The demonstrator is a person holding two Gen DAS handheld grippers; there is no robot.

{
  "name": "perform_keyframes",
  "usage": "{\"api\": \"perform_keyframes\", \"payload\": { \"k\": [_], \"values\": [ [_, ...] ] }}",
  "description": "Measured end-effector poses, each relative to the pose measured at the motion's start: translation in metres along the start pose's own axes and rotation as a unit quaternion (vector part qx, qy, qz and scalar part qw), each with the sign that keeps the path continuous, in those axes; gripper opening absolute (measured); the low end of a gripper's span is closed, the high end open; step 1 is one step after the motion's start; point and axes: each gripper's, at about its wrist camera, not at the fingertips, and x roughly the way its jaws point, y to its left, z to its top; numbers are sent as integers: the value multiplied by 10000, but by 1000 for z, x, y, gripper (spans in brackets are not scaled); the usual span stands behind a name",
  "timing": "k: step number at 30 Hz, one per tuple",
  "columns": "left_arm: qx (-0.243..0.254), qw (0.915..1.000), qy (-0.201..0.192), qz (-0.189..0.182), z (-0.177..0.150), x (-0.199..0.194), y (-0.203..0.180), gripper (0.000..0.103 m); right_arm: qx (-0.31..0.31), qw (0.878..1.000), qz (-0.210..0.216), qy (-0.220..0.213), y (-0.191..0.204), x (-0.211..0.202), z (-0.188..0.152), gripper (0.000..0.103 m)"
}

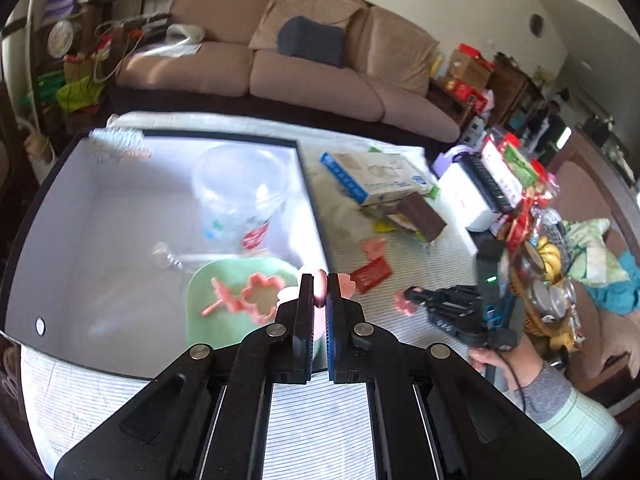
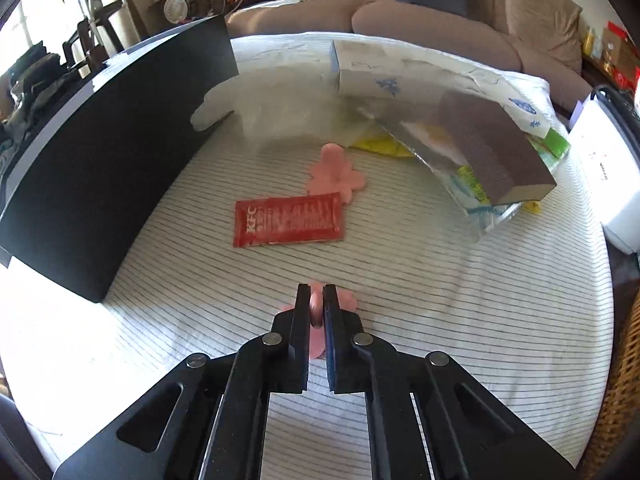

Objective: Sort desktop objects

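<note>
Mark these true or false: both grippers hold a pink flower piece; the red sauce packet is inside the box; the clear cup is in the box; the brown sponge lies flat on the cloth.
1. Both the left gripper and the right gripper clamp a pink flower piece. True.
2. The red sauce packet is inside the box. False: it lies on the striped cloth outside.
3. The clear cup is in the box. True.
4. The brown sponge lies flat on the cloth. False: it rests on packets.

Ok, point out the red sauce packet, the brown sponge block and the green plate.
red sauce packet (image 2: 289,221), right wrist view, centre of its face.
brown sponge block (image 2: 494,148), right wrist view, top face.
green plate (image 1: 208,280), left wrist view, bare rim.
</note>
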Motion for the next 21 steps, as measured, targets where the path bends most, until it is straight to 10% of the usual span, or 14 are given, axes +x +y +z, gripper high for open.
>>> {"api": "perform_keyframes", "payload": {
  "k": [13, 21],
  "values": [
    [-539, 9962, 676, 117, -5, 42, 63, 5, -559, 9889, 1152, -750, 80, -101, 80, 4],
    [-490, 9908, 1231, 289, -6, 67, 68, 5, -1196, 9838, 1299, -310, 186, -60, 125, 4]
  ]
}}
